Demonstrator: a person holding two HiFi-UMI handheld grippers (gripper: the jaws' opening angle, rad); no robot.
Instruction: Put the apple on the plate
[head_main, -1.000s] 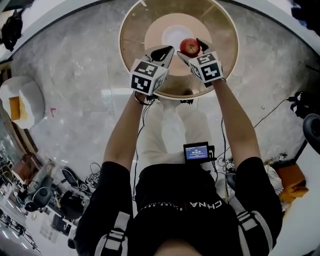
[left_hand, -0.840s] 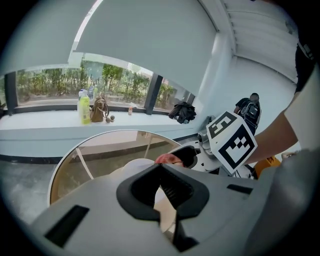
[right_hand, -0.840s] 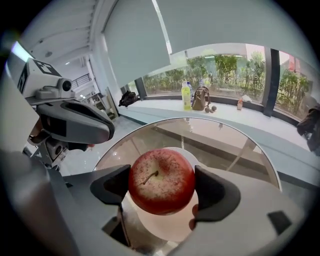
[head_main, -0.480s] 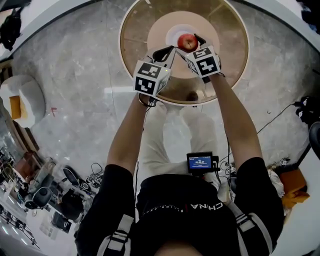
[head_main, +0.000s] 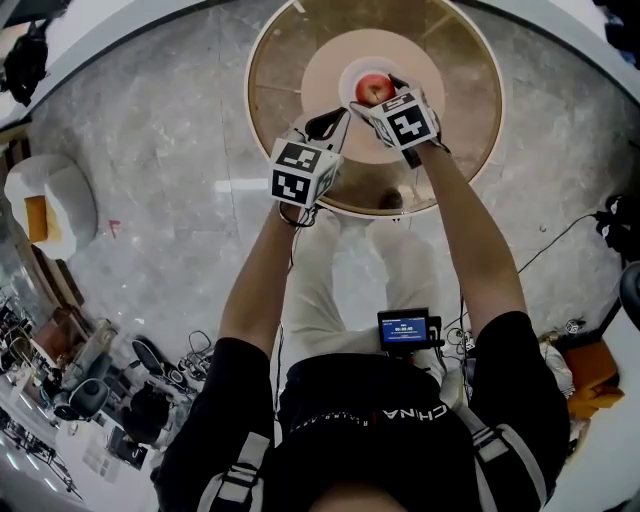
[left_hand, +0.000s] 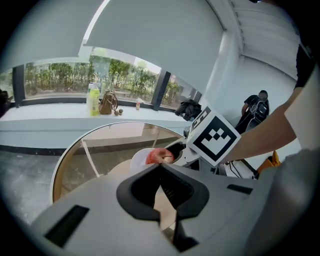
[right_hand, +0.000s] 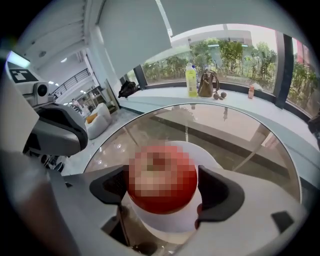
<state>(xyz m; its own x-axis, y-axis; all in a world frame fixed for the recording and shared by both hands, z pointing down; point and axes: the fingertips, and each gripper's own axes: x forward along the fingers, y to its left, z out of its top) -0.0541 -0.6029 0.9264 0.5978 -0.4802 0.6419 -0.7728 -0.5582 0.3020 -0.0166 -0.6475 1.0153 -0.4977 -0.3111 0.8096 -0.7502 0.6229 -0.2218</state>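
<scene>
A red apple (head_main: 375, 88) sits between the jaws of my right gripper (head_main: 379, 95), which is shut on it. In the right gripper view the apple (right_hand: 161, 176) hangs over a small white plate (right_hand: 212, 161); I cannot tell whether it touches the plate. The plate (head_main: 349, 73) lies on a tan disc (head_main: 320, 60) at the middle of a round glass table (head_main: 460, 120). My left gripper (head_main: 333, 120) is shut and empty, just left of the apple. From the left gripper view, the apple (left_hand: 159, 156) and plate (left_hand: 139, 160) lie just beyond its closed fingertips.
The glass table's near edge (head_main: 350, 208) lies just under my forearms. A white armchair (head_main: 48, 205) stands on the marble floor at left. A yellow-green bottle (left_hand: 93, 100) and a brown bag (left_hand: 107, 104) sit on the window ledge beyond the table.
My right gripper has carried the apple forward and slightly left, from beside the plate to over it. The left gripper has followed forward, still shut.
</scene>
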